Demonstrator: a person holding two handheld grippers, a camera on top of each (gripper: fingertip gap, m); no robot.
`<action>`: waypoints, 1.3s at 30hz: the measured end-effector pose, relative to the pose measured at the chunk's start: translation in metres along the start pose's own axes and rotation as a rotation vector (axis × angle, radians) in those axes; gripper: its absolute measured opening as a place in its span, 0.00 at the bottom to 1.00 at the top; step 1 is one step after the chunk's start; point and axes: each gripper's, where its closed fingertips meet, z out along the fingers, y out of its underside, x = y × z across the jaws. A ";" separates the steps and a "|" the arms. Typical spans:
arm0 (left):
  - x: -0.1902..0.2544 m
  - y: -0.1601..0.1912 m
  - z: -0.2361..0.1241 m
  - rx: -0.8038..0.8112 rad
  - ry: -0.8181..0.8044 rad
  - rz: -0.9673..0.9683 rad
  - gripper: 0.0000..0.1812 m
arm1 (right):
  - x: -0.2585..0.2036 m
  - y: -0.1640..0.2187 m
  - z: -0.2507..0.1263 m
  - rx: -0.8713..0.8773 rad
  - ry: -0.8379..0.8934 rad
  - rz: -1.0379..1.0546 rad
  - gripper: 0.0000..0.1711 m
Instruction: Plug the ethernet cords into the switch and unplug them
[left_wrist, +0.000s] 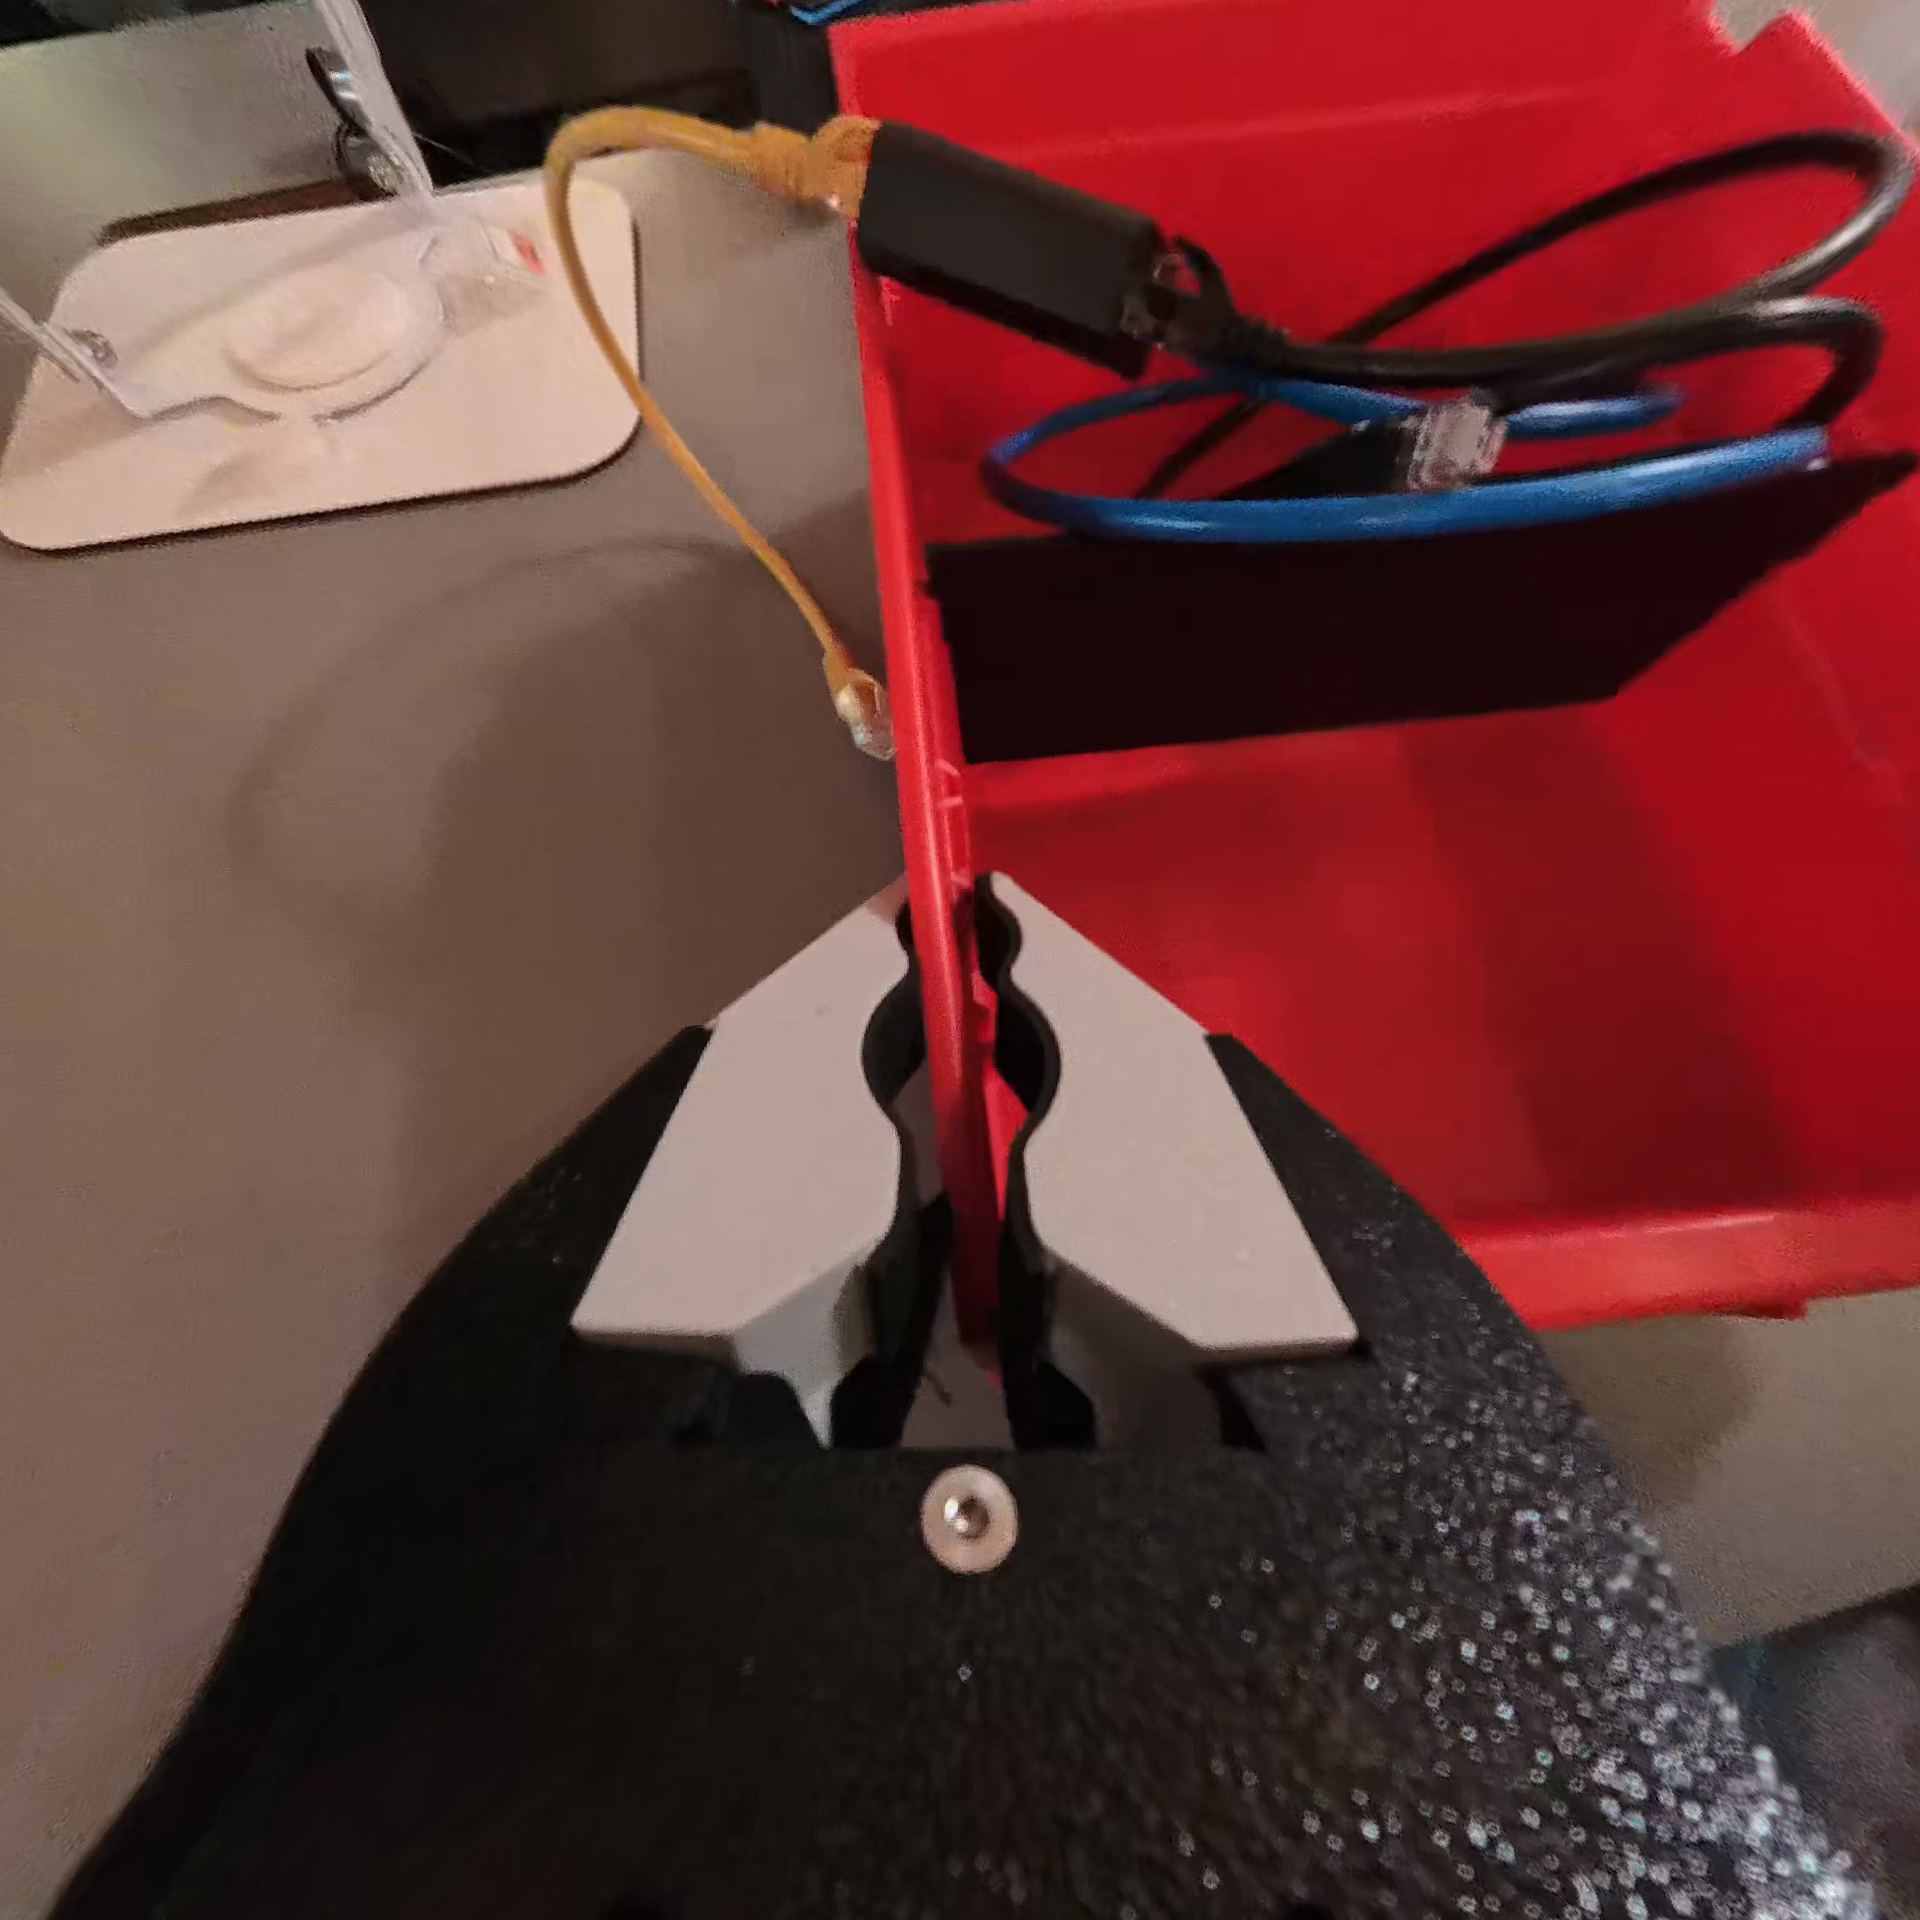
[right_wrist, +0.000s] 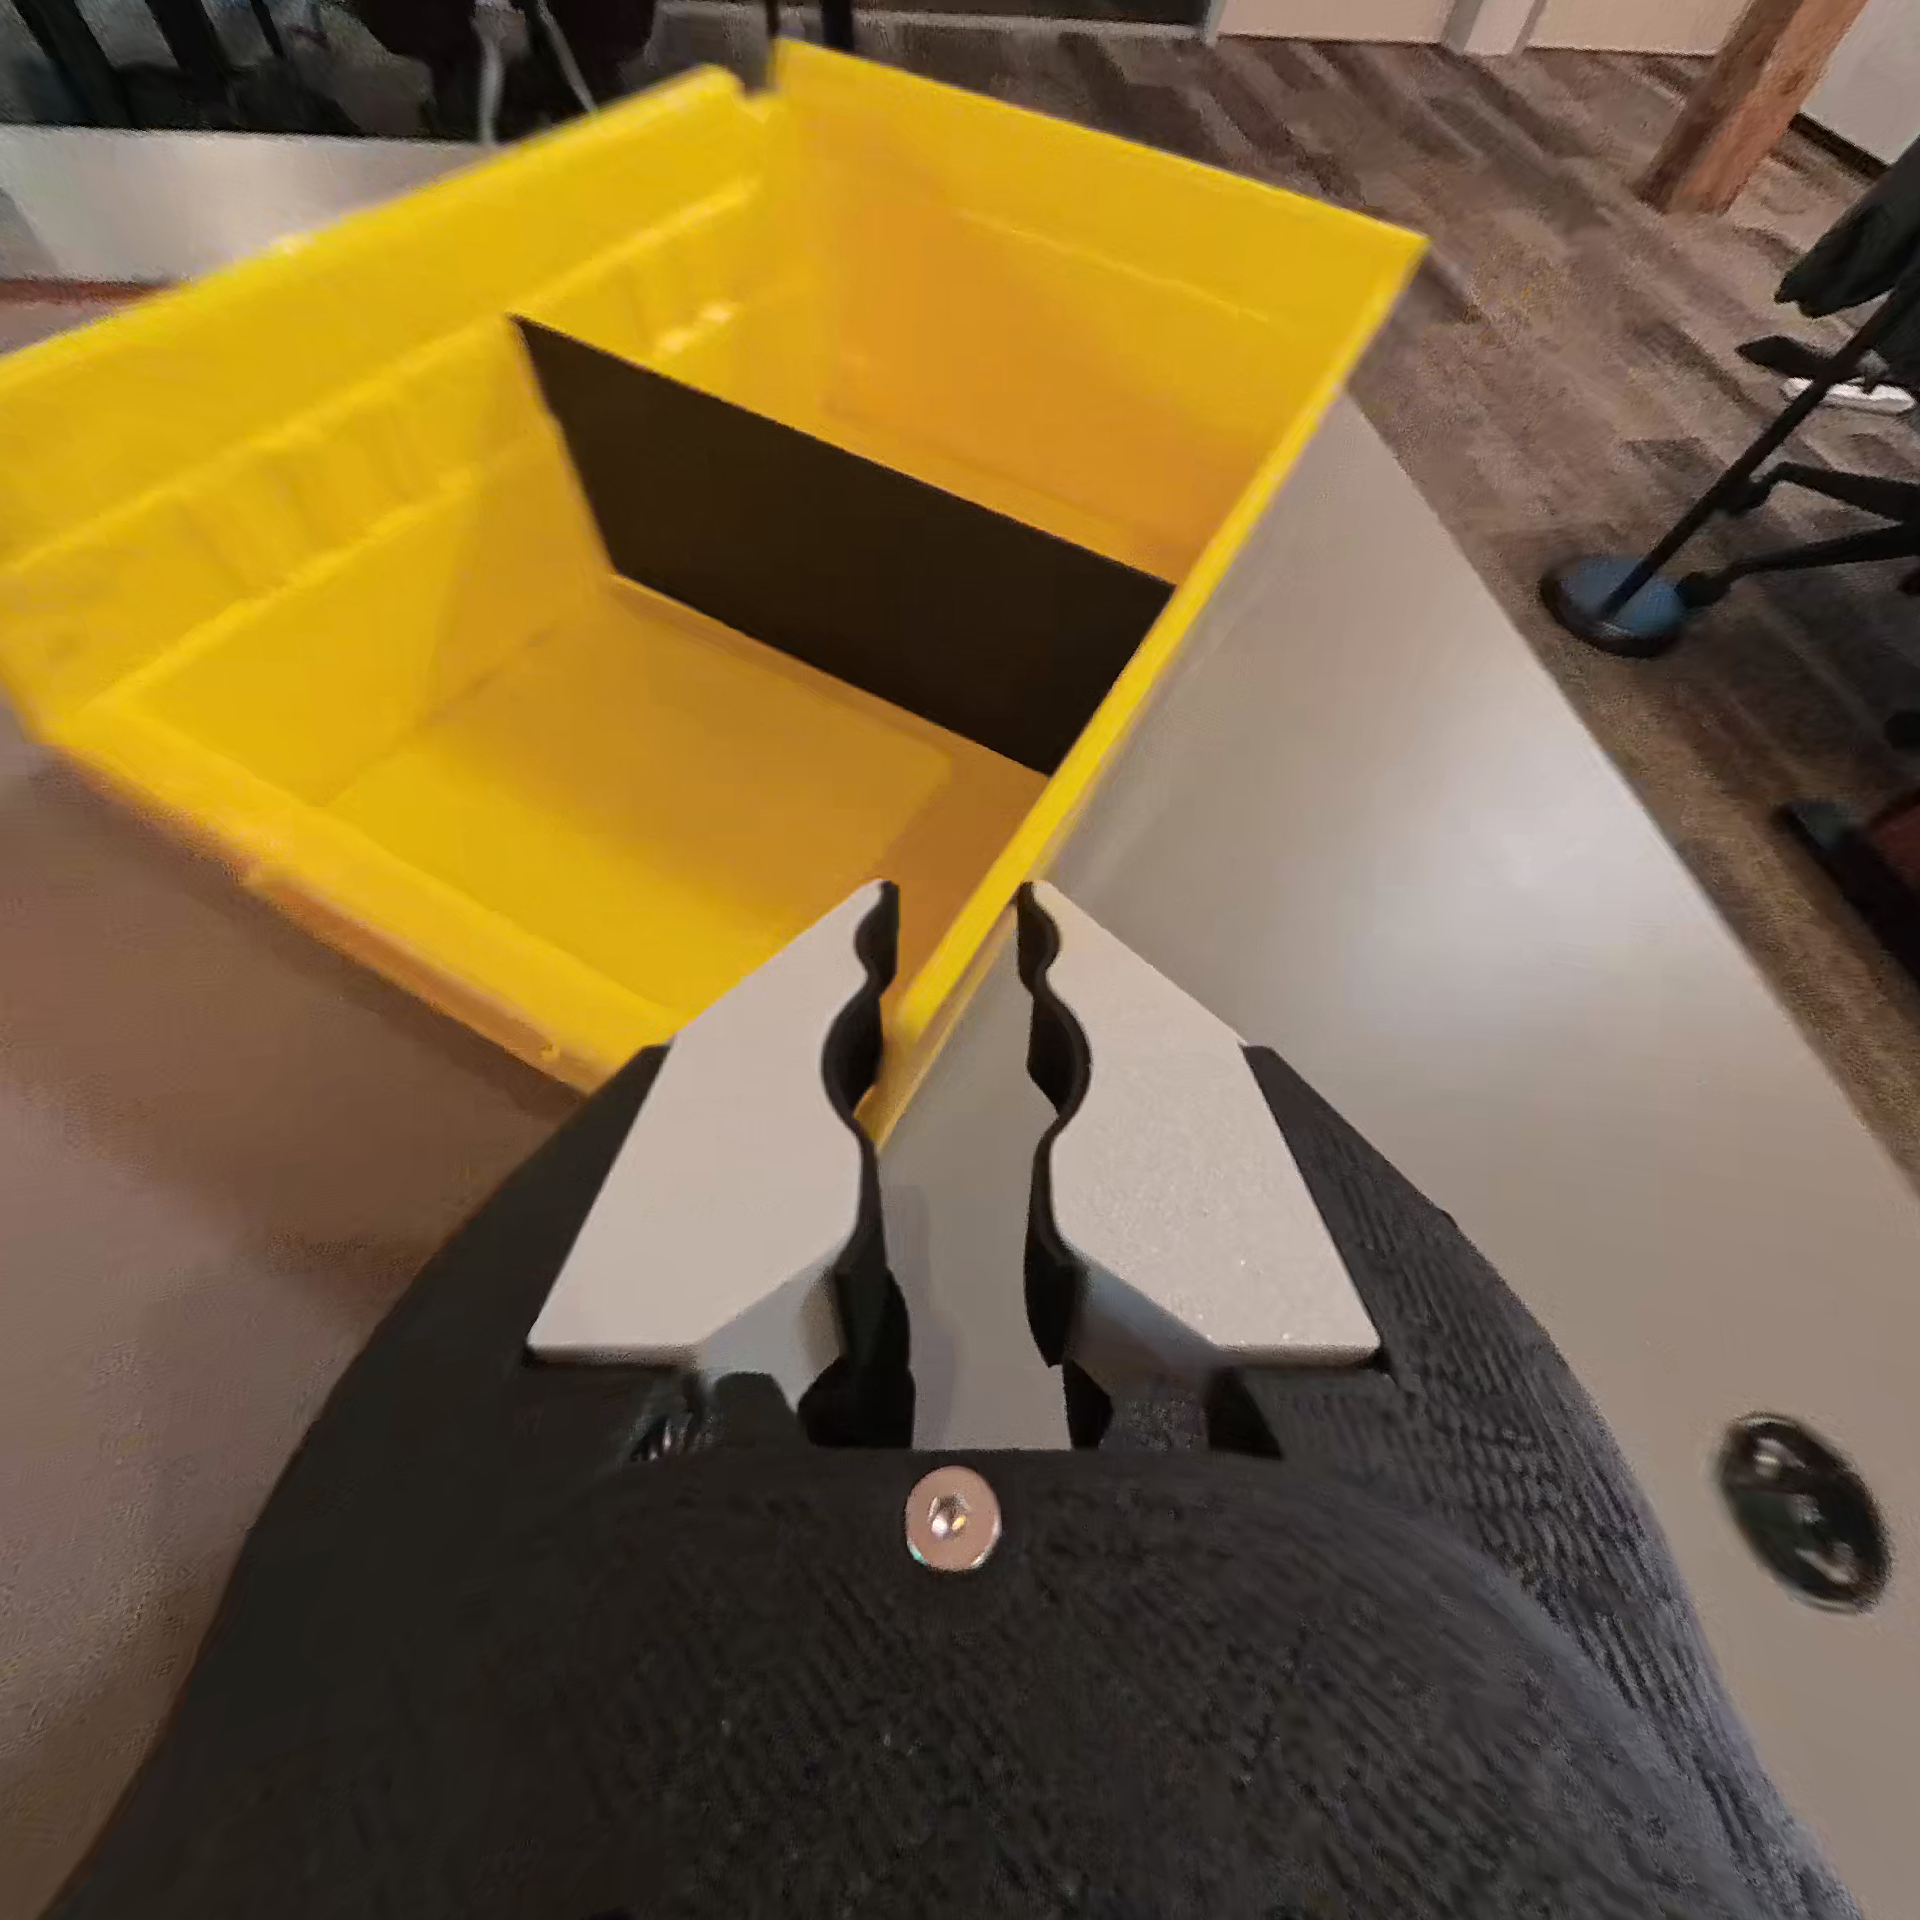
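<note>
Left gripper: fingers clamped on red bin wall, likely steadying it.
Switch: yellow cord plugged.
Right gripper: fingers apart, straddling yellow bin wall.

No readable writing

Neither view shows legible text; the white mat at ten o'clock bears only a blurred red mark.

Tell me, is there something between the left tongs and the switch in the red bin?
Yes. The left tongs are shut on the red bin's side wall, and a black divider crosses the bin between them and the switch, which sits in the far compartment. Above the divider, nothing visible blocks the way.
</note>
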 end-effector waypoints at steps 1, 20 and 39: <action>-0.004 0.001 -0.001 0.010 0.004 -0.010 0.02 | 0.009 0.001 0.001 -0.006 0.007 -0.016 0.09; -0.137 0.017 -0.065 0.117 -0.022 -0.122 0.26 | 0.064 -0.009 -0.119 0.124 -0.155 -0.093 0.23; -0.173 -0.064 0.039 -0.172 -0.271 1.605 0.29 | -0.160 -0.106 -0.157 0.433 -0.646 -0.180 0.29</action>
